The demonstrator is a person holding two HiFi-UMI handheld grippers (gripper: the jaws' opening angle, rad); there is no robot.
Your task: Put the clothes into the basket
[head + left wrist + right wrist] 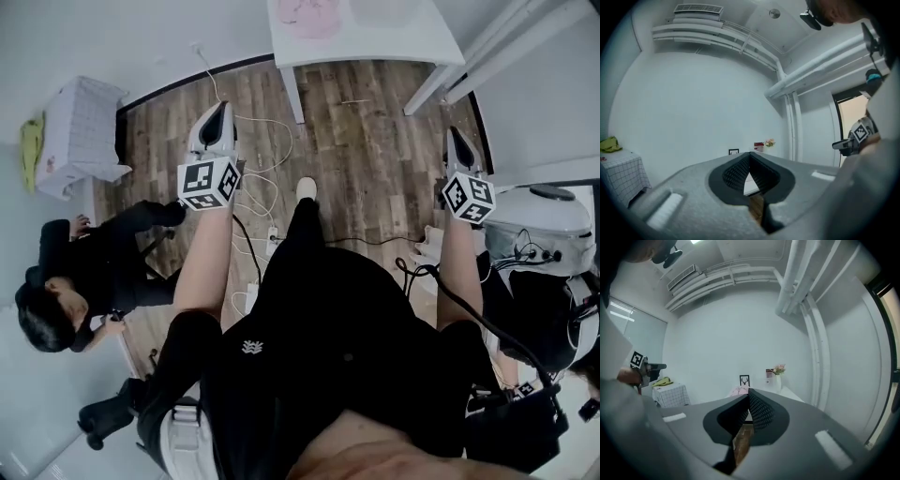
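Left tongs and right tongs are closed, empty; pink clothes lie crumpled on the white table.

Head view: from the person's head, steeply down past a dark-clad torso onto the wood floor. Left hand-held gripper at frame left, right hand-held gripper at frame right, white tabletop far off at the top edge.

Left gripper view: mounted on that hand-held gripper, close behind its own jaws, facing roughly level across the room toward a far white wall. Right hand-held gripper caught at the right edge.

Right gripper view: same mounting, near level, toward the same wall, with the left hand-held gripper at its left edge.

Shared by both gripper views: framed picture and flowers. Shared by all three: checked stand.
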